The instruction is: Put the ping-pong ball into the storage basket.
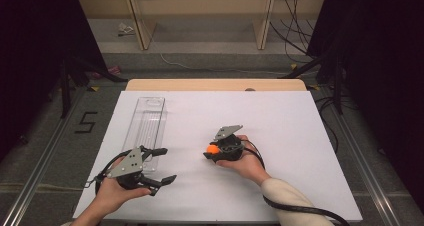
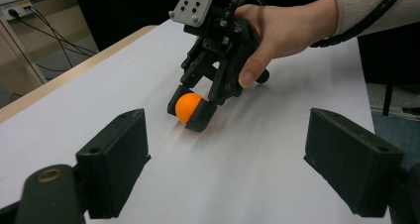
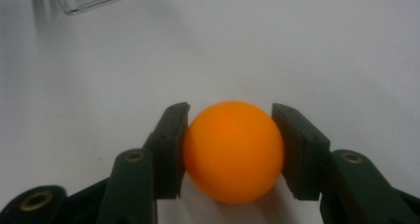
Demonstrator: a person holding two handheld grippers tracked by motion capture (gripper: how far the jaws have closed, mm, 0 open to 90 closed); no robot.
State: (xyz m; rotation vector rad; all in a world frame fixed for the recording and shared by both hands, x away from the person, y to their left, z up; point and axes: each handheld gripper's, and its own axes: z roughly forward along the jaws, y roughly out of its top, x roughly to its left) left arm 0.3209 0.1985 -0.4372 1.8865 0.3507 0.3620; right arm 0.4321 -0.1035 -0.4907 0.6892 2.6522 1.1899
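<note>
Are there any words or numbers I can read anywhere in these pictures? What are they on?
"5": one big black number on the grey floor, left of the table.
No other text is readable on the orange ball, clear tray or grippers.

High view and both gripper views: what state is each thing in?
Orange ball: clamped between the right gripper's jaws, low over the white table sheet.
Right gripper: shut on the ball.
Left gripper: open, nothing between its jaws.
Clear plastic tray: lying flat on the sheet, looks empty.
</note>
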